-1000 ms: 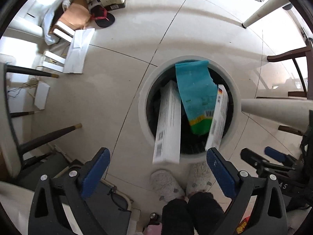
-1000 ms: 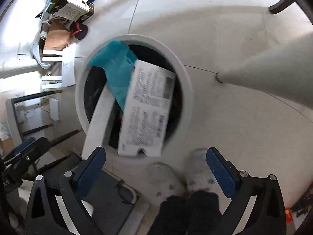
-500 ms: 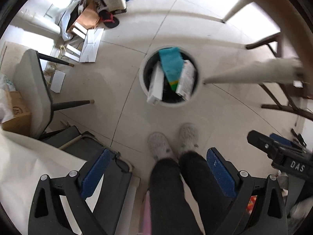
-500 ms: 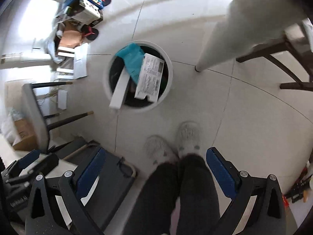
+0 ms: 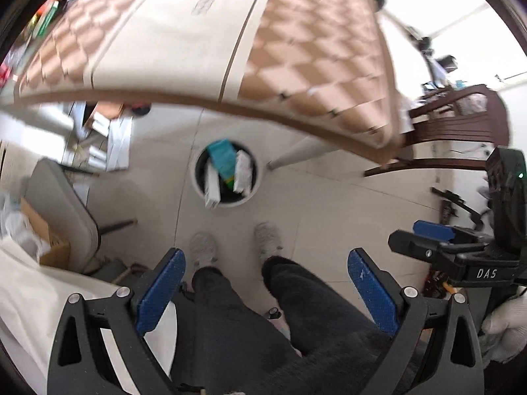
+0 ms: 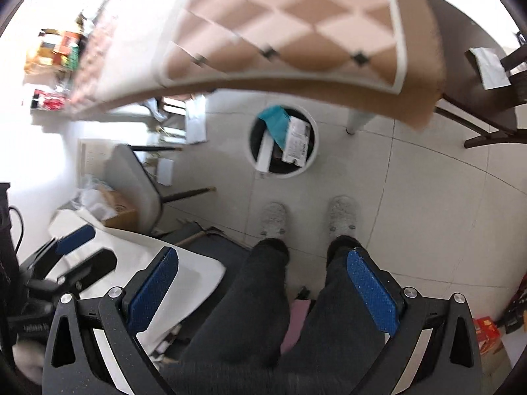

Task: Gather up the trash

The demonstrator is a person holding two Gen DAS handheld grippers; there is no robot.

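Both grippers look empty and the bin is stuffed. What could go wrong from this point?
The long white box and the printed carton stick up above the rim of the bin, beside a teal packet; more trash dropped in may knock them out. The table edge hangs close in front of both open grippers, so raising them could clip it.

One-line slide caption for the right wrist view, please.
Open, empty right gripper above the round white trash bin holding a teal bag and white boxes.
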